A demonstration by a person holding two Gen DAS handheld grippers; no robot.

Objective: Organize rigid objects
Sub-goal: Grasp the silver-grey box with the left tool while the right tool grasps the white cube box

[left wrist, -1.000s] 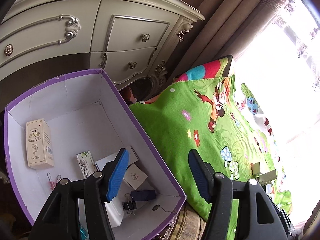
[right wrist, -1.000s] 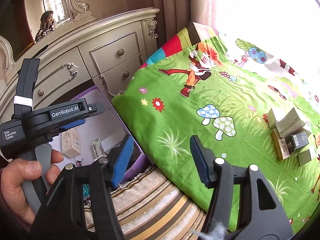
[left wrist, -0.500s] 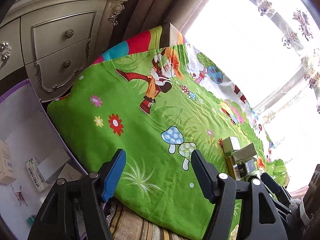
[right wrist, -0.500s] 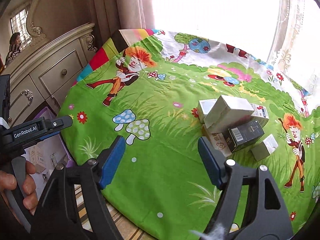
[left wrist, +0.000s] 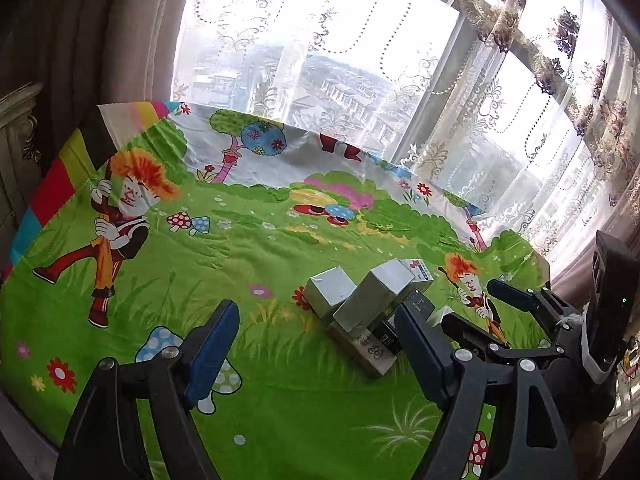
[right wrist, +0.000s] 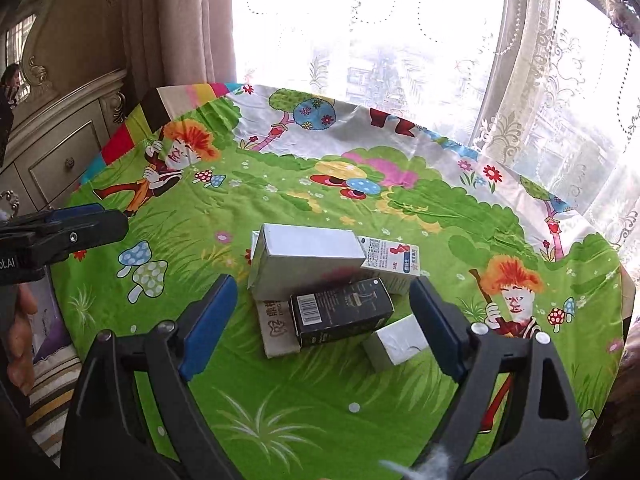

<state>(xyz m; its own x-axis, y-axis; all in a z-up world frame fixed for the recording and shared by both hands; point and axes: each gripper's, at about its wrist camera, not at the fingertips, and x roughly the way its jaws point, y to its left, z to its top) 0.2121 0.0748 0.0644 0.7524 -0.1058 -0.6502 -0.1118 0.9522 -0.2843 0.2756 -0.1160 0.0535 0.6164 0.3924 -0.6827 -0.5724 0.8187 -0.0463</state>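
1. Over the near part of the green cartoon cloth [right wrist: 320, 400], right claw [right wrist: 320, 320] hangs with jaws spread wide, nothing between the blue pads [right wrist: 208, 320].
2. Pile of boxes sits just beyond the right claw, roughly between its two fingers in the right wrist view, not touching them.
3. Black box [right wrist: 340, 312] with barcode lies nearest, tilted, resting on a beige box [right wrist: 276, 332] with printed characters.
4. Large silver box [right wrist: 304, 260] lies behind the black one, leaning on the pile; white carton with blue and red print [right wrist: 392, 264] just right of it.
5. Small silver box [right wrist: 396, 344] lies near-right of the black box, partly hidden by the right finger.
6. Left claw [left wrist: 316, 348] also wide open, empty, hovering over the cloth to the left of the pile.
7. From the left wrist view the silver box [left wrist: 376, 296] and a second silver box [left wrist: 330, 292] show just past the right pad; the right claw is at the right edge [left wrist: 480, 312].
8. Cloth covers the counter; cartoon figures, mushrooms and flowers printed on it.
9. Far side: lace curtain [right wrist: 540, 80] and bright window.
10. Far left: cream dresser [right wrist: 52, 152] with drawers, brown drapes [right wrist: 180, 20] beside it.
11. Left edge of the right wrist view: person's hand [right wrist: 20, 332] on the left tool.
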